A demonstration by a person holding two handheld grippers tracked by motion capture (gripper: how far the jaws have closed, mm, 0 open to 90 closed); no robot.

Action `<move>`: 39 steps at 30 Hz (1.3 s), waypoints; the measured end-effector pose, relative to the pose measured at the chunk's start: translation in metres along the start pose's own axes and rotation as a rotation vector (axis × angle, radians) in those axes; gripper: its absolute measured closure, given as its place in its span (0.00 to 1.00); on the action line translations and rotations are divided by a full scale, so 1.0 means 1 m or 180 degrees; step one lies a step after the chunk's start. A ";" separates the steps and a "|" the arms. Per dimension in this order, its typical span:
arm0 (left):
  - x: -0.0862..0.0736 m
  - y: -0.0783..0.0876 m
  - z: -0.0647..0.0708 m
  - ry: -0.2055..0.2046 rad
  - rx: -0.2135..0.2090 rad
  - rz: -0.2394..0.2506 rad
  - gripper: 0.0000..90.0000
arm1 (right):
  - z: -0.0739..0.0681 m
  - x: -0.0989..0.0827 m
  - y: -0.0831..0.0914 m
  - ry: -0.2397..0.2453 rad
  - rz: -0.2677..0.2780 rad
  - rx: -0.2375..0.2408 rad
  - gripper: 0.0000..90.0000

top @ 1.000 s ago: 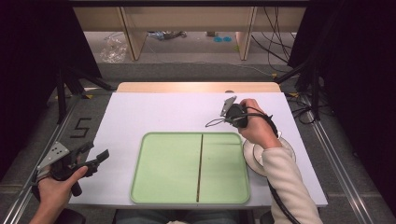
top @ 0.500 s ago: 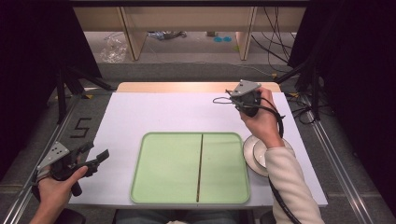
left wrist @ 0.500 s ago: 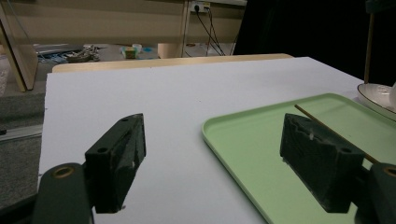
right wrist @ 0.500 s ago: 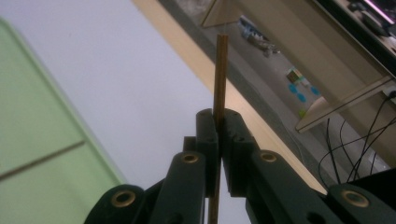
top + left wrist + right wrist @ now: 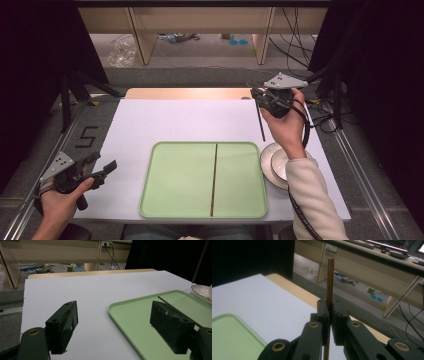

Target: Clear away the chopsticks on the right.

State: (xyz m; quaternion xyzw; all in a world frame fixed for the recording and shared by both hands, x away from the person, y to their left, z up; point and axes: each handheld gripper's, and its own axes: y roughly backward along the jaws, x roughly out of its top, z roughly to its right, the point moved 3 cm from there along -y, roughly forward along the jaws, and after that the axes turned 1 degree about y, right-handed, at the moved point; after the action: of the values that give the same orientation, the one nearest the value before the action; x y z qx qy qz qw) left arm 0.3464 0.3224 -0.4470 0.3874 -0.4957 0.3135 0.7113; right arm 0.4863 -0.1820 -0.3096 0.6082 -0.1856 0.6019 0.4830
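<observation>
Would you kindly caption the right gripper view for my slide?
Right gripper shut on an upright wooden chopstick above the white table.

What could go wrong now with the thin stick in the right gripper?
1. The right gripper pinches the chopstick near one end only, so it may swivel or slip out.
2. The free end hangs above the bowl beside the green tray and might knock it on the way down.

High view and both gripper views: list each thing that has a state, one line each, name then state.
right gripper: shut on a chopstick, raised over the table's far right.
held chopstick: clamped, hanging down.
second chopstick: lying on the tray.
tray: flat on the table.
left gripper: open, holding nothing.
bowl: upright beside the tray.
</observation>
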 end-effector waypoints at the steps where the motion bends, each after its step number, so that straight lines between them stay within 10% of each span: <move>1: 0.000 0.000 0.000 0.0000 -0.0001 -0.0002 0.25 | 0.001 0.000 0.001 -0.0035 -0.0004 0.0030 0.97; 17: 0.000 0.000 0.000 0.0003 -0.0003 0.0002 0.25 | -0.001 -0.002 -0.001 -0.0568 -0.0023 0.0081 0.97; 26: 0.000 0.000 0.000 0.0005 -0.0003 0.0002 0.25 | -0.002 -0.008 -0.006 -0.1126 -0.0479 0.0083 0.97; 39: 0.000 0.000 0.000 0.0007 -0.0001 0.0003 0.25 | -0.011 -0.047 -0.033 -0.1593 -0.1716 0.0099 0.97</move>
State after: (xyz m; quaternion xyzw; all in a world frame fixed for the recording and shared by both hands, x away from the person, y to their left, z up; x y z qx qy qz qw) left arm 0.3461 0.3225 -0.4469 0.3867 -0.4951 0.3141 0.7118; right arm 0.4971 -0.1745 -0.3670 0.7710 -0.1220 0.2883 0.5546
